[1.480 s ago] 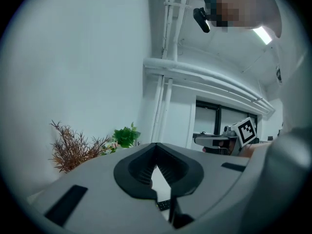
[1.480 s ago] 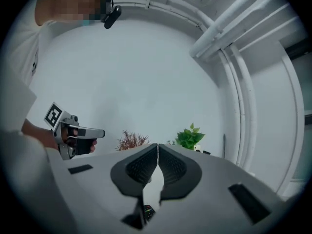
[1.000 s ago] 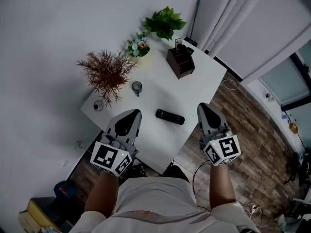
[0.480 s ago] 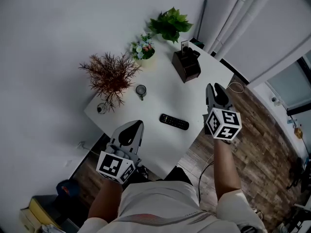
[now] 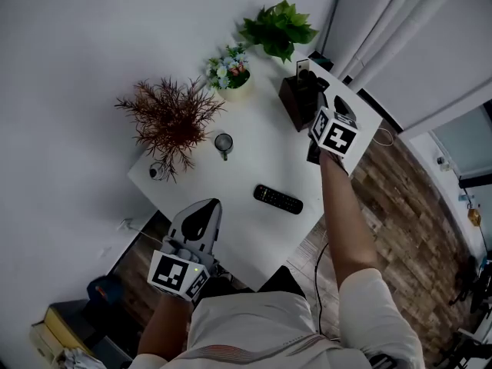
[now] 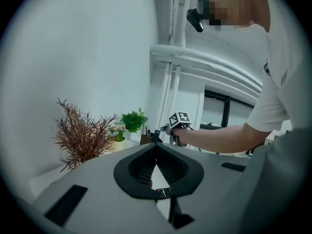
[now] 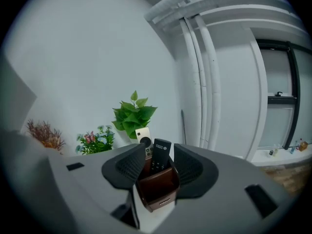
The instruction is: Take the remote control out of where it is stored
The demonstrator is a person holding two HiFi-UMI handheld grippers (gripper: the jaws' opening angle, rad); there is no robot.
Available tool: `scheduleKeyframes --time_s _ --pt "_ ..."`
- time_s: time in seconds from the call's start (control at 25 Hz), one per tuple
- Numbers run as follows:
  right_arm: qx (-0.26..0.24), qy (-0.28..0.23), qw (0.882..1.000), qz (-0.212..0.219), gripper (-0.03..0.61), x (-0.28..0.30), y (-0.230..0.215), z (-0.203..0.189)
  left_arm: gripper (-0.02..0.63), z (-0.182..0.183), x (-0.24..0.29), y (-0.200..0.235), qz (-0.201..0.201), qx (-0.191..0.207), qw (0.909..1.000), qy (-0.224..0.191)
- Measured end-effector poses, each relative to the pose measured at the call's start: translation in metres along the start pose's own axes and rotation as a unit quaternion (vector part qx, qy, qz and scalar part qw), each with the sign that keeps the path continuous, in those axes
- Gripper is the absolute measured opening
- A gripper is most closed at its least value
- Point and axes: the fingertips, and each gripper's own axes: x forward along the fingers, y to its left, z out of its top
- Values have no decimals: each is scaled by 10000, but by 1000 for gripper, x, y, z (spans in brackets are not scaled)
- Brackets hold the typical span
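Observation:
A dark brown holder (image 5: 294,102) stands at the far right corner of the white table (image 5: 254,156). In the right gripper view the holder (image 7: 158,189) has a black remote (image 7: 159,156) and a white remote (image 7: 144,139) standing upright in it. My right gripper (image 7: 160,149) hovers at the holder, its jaws opening; the black remote stands between them untouched. A second black remote (image 5: 277,199) lies flat mid-table. My left gripper (image 5: 206,207) rests near the table's front edge, shut and holding nothing.
Along the table's back edge stand a green leafy plant (image 5: 278,28), a small flower pot (image 5: 231,71) and a dried reddish-brown bush (image 5: 171,118). A small cup (image 5: 224,141) sits beside the bush. Wooden floor (image 5: 415,229) lies to the right.
My right gripper travelled from the table's front edge to the holder at the far corner, and its jaws parted. The left gripper stayed almost where it was.

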Motion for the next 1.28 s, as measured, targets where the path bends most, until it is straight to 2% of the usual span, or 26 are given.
scheduleKeyframes --time_s 0.16,0.28,0.4,0.76,1.0,1.28 --pt "19 219 9993 -290 178 40 -3 -10 9 -20 2 4 8 -101 9997 235" --pt "226 347 9982 -443 193 59 -3 -17 8 -32 3 5 9 -163 9992 365" --pt "475 402 9967 -528 204 68 -5 -23 8 -39 4 7 -9 -228 9987 449" --pt "593 378 9942 -815 201 77 -10 -29 8 -44 1 14 10 -278 9983 521" --pt "442 137 9960 -771 187 70 -8 -21 9 -45 -4 15 42 -284 9982 528" --pt "-58 -599 9978 -277 186 42 6 17 8 -41 -8 13 22 -266 9986 447"
